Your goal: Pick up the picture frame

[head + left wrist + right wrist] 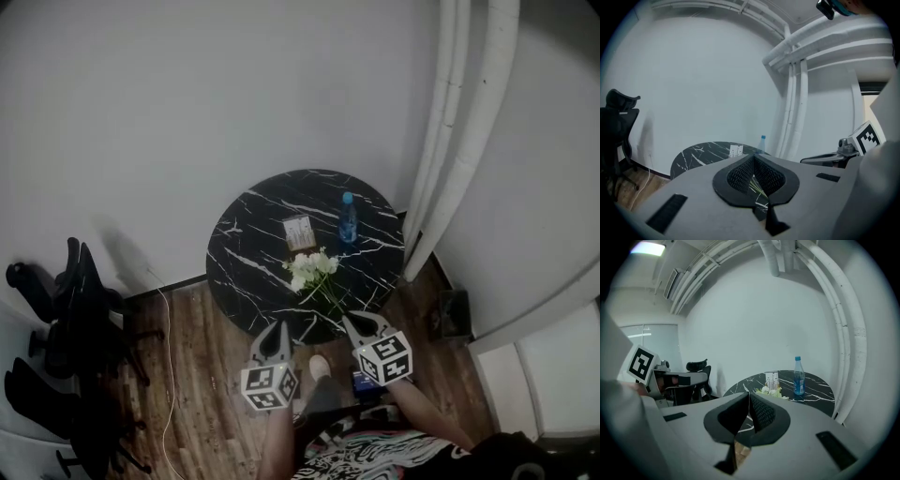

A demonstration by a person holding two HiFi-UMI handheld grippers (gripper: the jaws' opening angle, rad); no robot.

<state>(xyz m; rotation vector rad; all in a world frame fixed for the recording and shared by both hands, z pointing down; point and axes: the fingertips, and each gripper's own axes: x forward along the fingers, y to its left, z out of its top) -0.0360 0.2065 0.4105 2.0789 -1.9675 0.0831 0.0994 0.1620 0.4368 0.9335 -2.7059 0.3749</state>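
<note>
STATE: left tongs (276, 330) and right tongs (353, 324) both clenched, empty, by the bench (239, 246) rim | TARGET: picture frame (299, 232) standing well ahead of both tongs, beyond the flowers (312, 266) | RISK: unopened tips would likely topple the frame; a reach may sweep the flowers; bottle (348, 218) just beside the frame, on the right tongs' side, could tip.

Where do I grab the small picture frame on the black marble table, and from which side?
Probably its left edge, coming from the left: the small light picture frame stands upright near the middle of the round black marble table, white flowers crowd its front, and the blue plastic bottle stands close on its right.
</note>
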